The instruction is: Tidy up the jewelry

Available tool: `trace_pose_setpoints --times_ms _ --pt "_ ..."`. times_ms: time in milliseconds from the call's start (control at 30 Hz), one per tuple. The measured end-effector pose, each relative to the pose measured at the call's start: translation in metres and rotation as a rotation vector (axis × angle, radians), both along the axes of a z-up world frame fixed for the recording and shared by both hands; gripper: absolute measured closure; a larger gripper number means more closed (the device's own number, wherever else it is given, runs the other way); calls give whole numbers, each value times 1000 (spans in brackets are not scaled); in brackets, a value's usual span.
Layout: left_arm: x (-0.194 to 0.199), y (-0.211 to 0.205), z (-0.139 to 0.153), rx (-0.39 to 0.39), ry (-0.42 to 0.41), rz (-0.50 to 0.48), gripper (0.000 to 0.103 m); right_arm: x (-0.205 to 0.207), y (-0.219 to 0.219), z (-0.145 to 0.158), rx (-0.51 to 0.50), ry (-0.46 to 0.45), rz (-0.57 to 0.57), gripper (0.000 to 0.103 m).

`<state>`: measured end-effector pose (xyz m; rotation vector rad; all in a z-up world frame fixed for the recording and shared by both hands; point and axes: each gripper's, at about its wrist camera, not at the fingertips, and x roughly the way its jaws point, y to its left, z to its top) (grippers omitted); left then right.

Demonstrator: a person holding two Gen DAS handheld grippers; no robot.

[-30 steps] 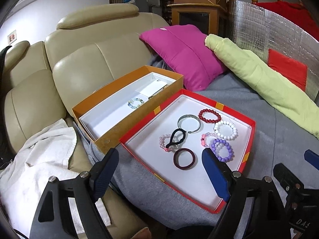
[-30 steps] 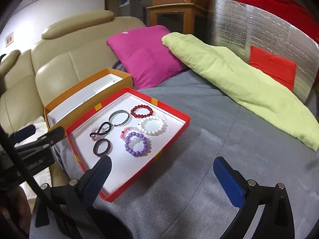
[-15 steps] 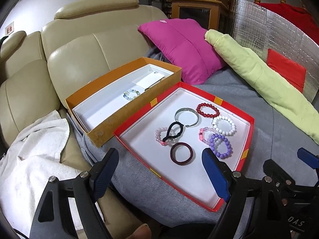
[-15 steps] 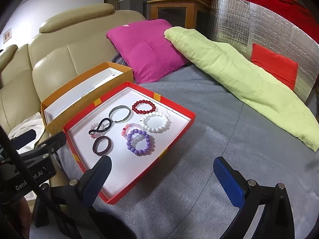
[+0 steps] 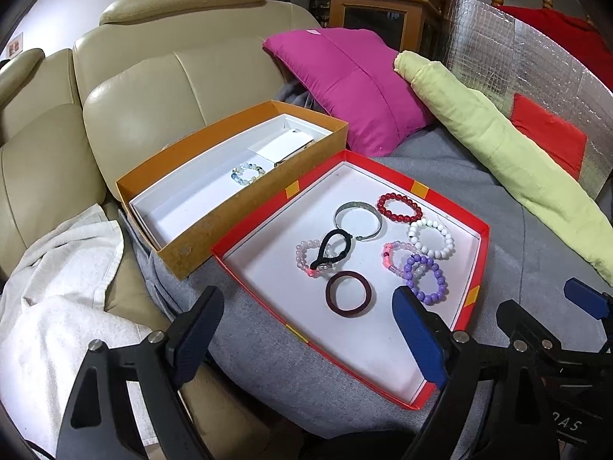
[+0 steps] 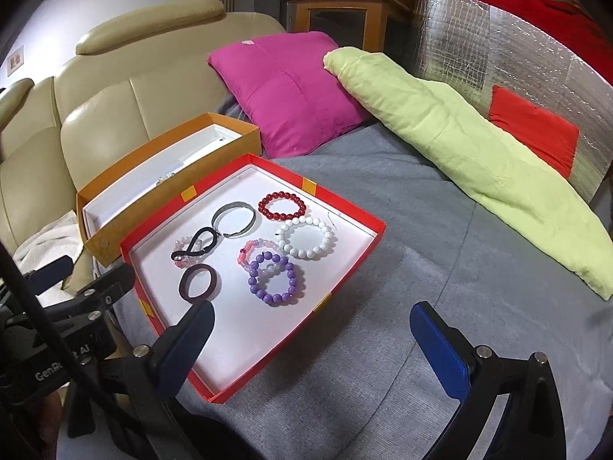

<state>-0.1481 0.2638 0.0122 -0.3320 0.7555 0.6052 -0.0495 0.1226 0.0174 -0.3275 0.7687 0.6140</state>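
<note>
A red tray (image 5: 417, 188) on the grey blanket holds several bracelets: red beads (image 5: 398, 207), a silver bangle (image 5: 358, 219), white beads (image 5: 429, 238), purple beads (image 5: 425, 280), a dark maroon band (image 5: 348, 294) and a black hair tie (image 5: 333, 247). Beside it, an orange box (image 5: 214, 230) holds one pale bead bracelet (image 5: 247, 173). My left gripper (image 5: 306, 318) hovers over the tray's near edge, its jaws opening with nothing between them. My right gripper (image 6: 312, 326) hangs open and empty over the red tray's (image 6: 345, 207) right corner, near the purple beads (image 6: 276, 280).
A beige leather sofa (image 5: 161, 88) rises behind the boxes, with a white towel (image 5: 57, 287) at the left. A magenta cushion (image 6: 287, 88), a rolled green cloth (image 6: 459, 153) and a silver foil panel (image 6: 498, 46) stand at the back right. Grey blanket (image 6: 421, 249) spreads to the right.
The right gripper has drifted slightly left toward the red tray. The left view has shifted a little, with the boxes now lying further right in it. Nothing was picked up.
</note>
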Motion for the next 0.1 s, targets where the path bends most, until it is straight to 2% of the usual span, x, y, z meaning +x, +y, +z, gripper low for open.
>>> trace_pose_setpoints --times_ms 100 --pt "0 1 1 2 -1 -2 13 1 1 0 -2 0 -2 0"
